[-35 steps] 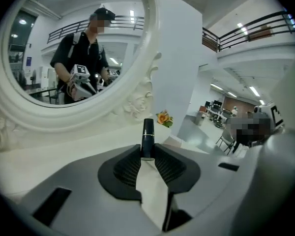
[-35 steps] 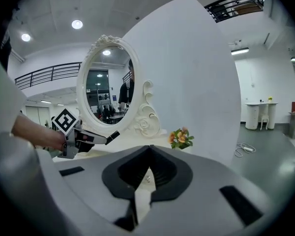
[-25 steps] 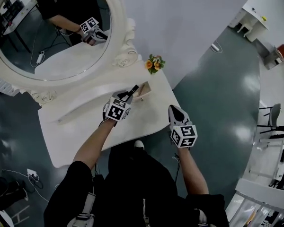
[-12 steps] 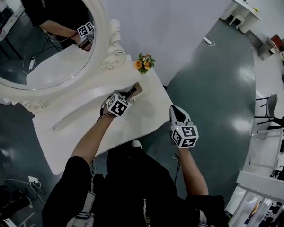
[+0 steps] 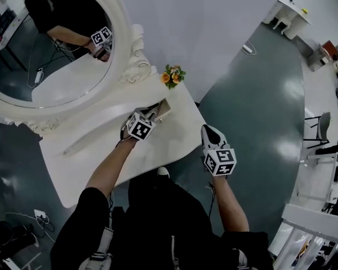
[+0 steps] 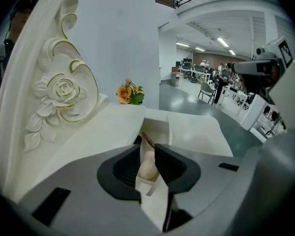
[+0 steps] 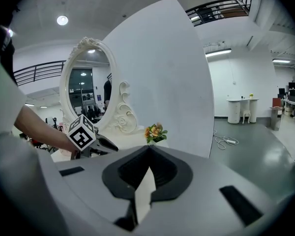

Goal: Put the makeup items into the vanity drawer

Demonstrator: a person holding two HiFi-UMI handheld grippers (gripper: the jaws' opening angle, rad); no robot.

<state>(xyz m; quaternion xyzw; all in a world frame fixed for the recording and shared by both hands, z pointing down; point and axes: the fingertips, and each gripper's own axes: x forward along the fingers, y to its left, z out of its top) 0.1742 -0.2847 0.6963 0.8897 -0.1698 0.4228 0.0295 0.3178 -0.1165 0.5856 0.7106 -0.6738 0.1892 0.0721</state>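
A pale makeup item (image 6: pixel 146 163) is held clamped in the left gripper (image 6: pixel 148 150) at the near end of the open vanity drawer (image 5: pixel 167 106), and the placing is judged not yet done. A miss is judged the main risk. The drawer is narrow, and if the jaws are parted before the item is lined up over the opening, it may catch on the drawer's rim and tip onto the vanity top (image 5: pixel 101 146) beside the drawer. A release from too high could let it bounce out, and the tilted jaws could be knocked against the drawer's wall if lowered further. Nearest the wearer, well short of the drawer and off the table's front edge, the right gripper (image 5: pixel 209 130) is held with its jaws together and nothing between them. At the drawer itself, the left gripper's jaws are set only narrowly apart, their pads pressed on either side of the item, whose dark reddish tip is pointed towards the drawer. Whether that tip touches the drawer cannot be told. Just beyond the drawer a small bunch of orange flowers (image 5: pixel 172 75) is seen, and farther off, to the drawer's left, the oval mirror (image 5: pixel 123 49) in its carved white frame.
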